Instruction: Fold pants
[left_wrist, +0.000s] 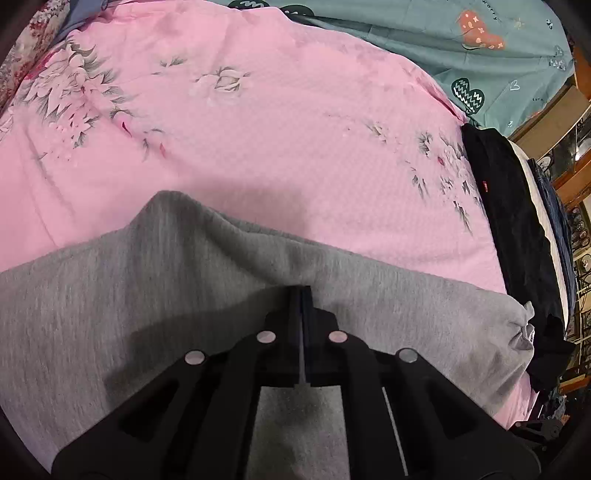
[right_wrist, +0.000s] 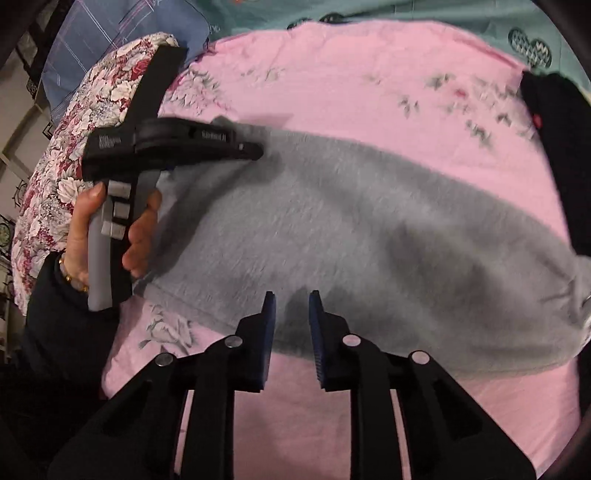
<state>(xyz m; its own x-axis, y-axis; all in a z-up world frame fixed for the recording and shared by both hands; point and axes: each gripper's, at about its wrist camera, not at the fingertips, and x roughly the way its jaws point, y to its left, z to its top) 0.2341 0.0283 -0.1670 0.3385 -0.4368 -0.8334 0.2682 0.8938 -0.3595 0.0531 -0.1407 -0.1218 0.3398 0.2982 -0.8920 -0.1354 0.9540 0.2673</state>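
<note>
Grey sweatpants (left_wrist: 184, 288) lie spread across a pink floral bedspread (left_wrist: 258, 129). My left gripper (left_wrist: 303, 291) is shut, its tips resting on the grey cloth near its far edge; whether cloth is pinched between them is hidden. In the right wrist view the same pants (right_wrist: 369, 240) stretch from left to right. The left gripper (right_wrist: 255, 151) shows there, held by a hand at the pants' far left end. My right gripper (right_wrist: 291, 302) is open and empty, just above the pants' near edge.
A dark garment (left_wrist: 517, 229) lies along the right side of the bed, also seen in the right wrist view (right_wrist: 554, 147). A teal printed sheet (left_wrist: 461, 48) lies beyond. A red floral pillow (right_wrist: 74, 155) is at the left.
</note>
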